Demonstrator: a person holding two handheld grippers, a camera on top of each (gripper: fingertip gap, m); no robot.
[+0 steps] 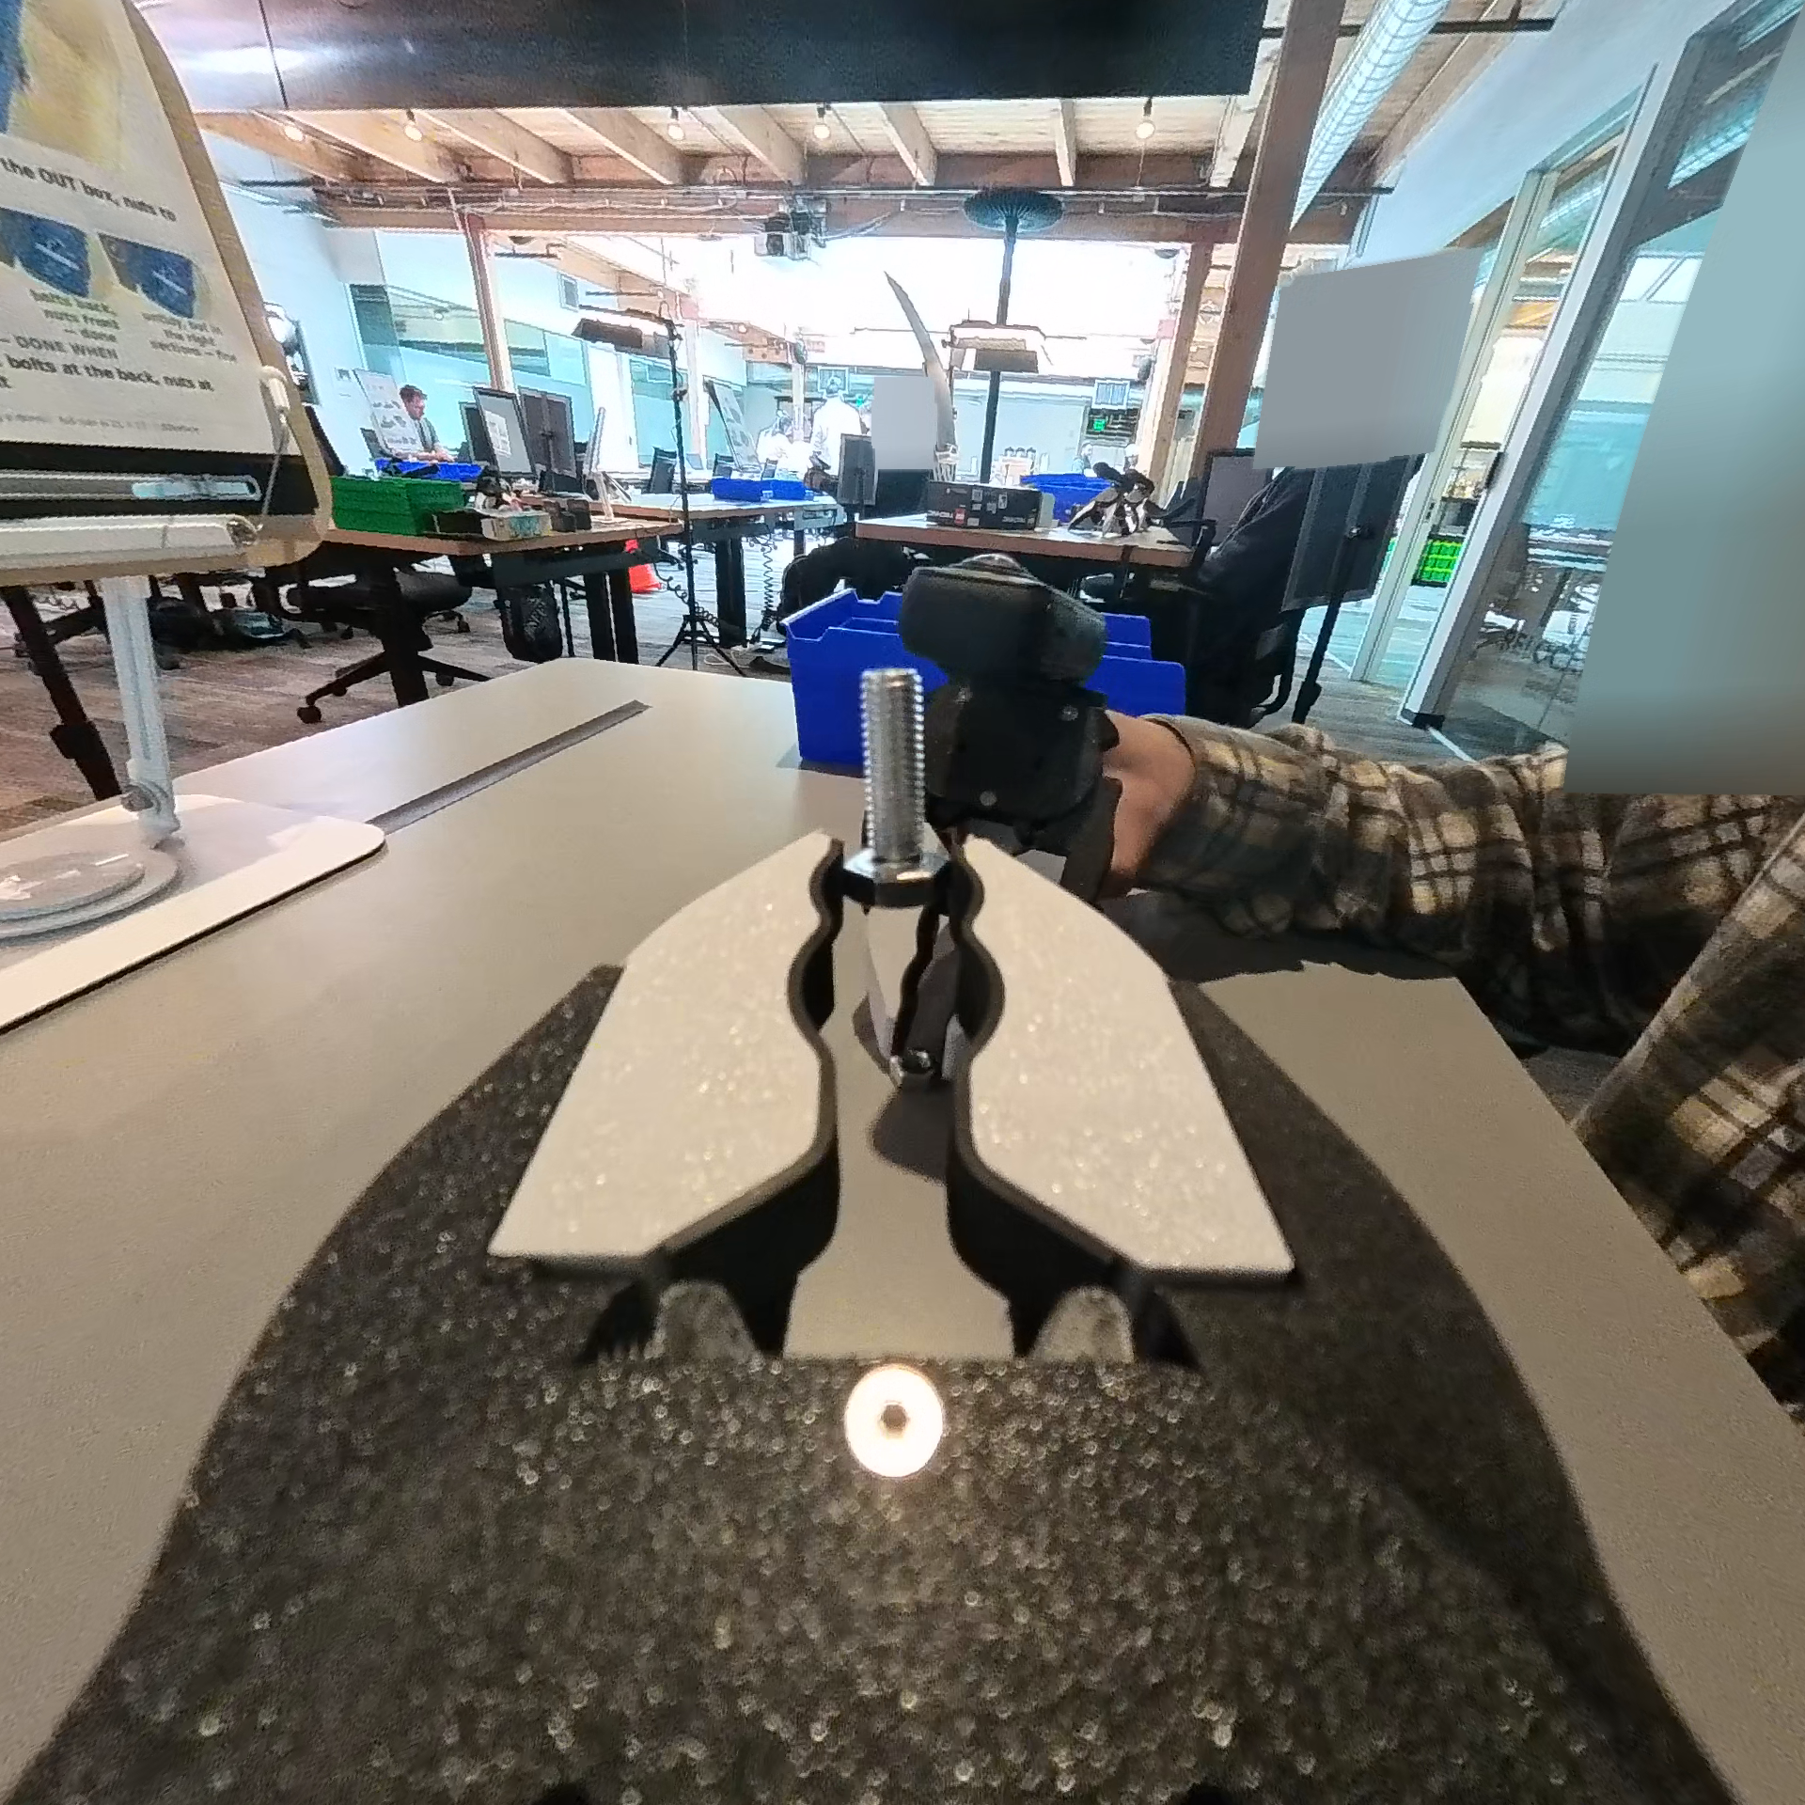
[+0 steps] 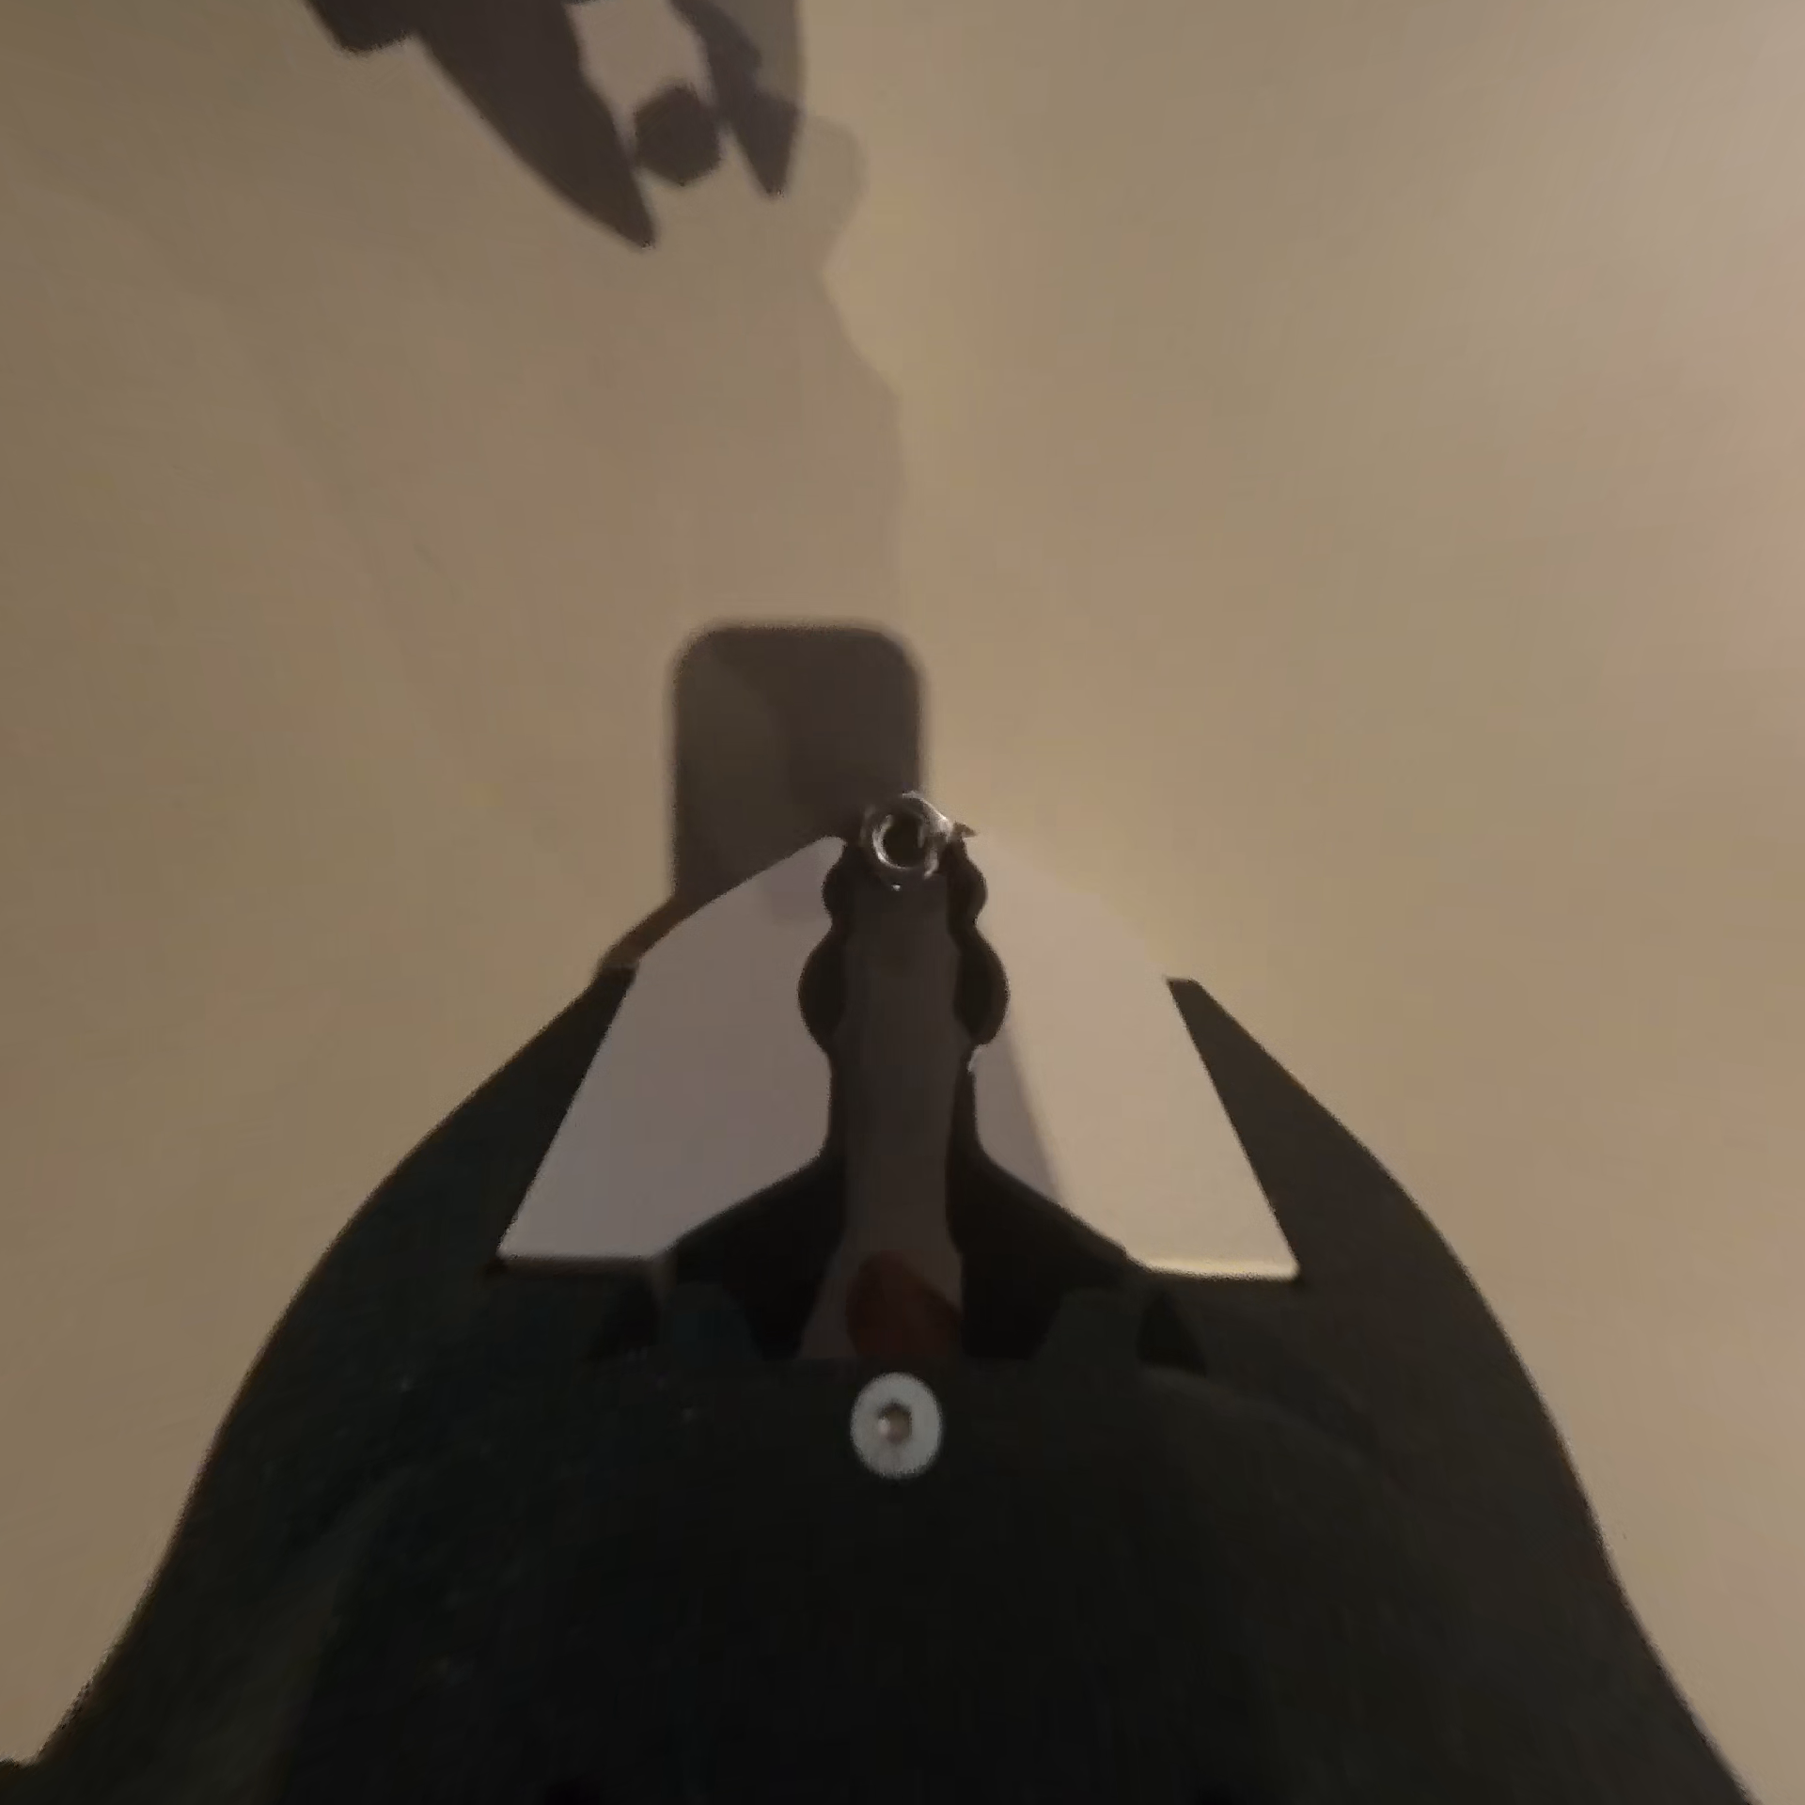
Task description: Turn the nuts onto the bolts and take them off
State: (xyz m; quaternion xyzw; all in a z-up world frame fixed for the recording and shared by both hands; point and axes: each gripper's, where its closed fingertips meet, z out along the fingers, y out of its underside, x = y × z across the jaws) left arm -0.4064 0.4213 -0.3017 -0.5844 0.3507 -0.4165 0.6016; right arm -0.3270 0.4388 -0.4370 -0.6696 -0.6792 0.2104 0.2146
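A silver bolt (image 1: 891, 752) stands upright with its threaded shaft up. My left gripper (image 1: 894, 874) is shut on its hex head, above the grey table (image 1: 342, 1026). The right gripper's black body (image 1: 1006, 684) hangs just behind the bolt and points down; its fingertips (image 1: 916, 1055) show through the gap, close to the table. In the right wrist view my right gripper (image 2: 903, 845) is shut on a small silver nut (image 2: 903, 838), looking down at the table (image 2: 1270, 488). The left gripper (image 2: 684, 146) with the dark bolt head shows at the top. The nut is off the bolt.
Blue bins (image 1: 840, 674) stand at the table's far edge behind the grippers. A white stand (image 1: 137, 703) holding a printed sheet sits far left on a white base. A plaid sleeve (image 1: 1416, 860) reaches in from the right. A groove (image 1: 508, 772) crosses the tabletop. One gripper's finger ends stand about 15 centimeters off the other's.
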